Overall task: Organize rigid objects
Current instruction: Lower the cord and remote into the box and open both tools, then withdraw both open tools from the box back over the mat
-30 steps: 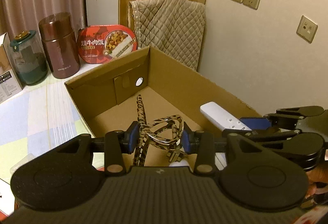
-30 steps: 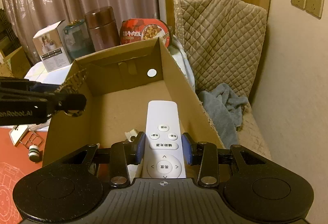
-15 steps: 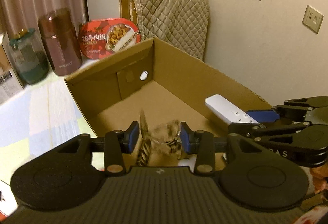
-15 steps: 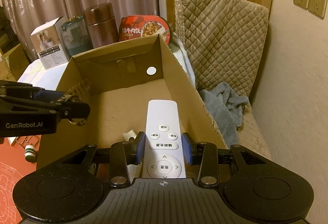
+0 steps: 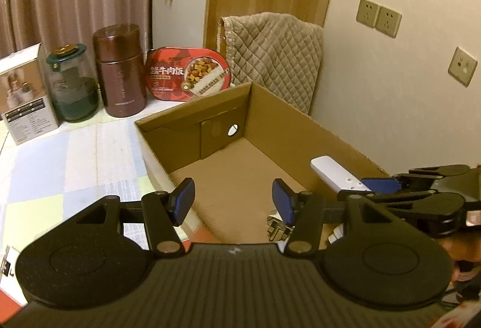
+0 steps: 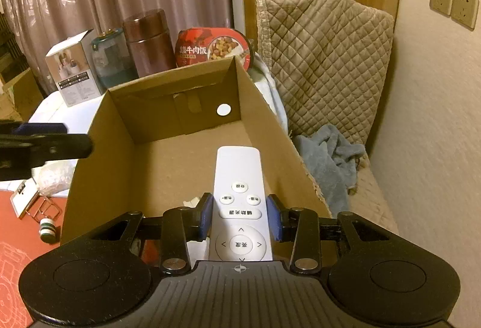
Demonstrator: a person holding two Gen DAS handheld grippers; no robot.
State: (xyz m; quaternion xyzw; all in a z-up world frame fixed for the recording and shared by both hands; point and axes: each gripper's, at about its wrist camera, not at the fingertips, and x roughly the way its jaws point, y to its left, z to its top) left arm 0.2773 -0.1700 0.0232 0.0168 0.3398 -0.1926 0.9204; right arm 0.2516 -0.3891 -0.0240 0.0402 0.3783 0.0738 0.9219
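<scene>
Beside curtains and a cluttered desk [image 5: 75, 153], sat open cardboard box [image 6: 264, 117]; left tool [image 5: 233, 201] spread empty above it, right tool [image 6: 240, 215] clamped white remote [image 6: 239, 177] over the interior, likely for placing.

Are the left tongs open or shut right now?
Open: the left tongs show blue pads spread wide, nothing between them, over the cardboard box.

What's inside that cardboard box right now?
Inside the cardboard box: mostly bare floor, and a small metal clip-like piece at the near end. The grippers hide the rest of that end.
</scene>
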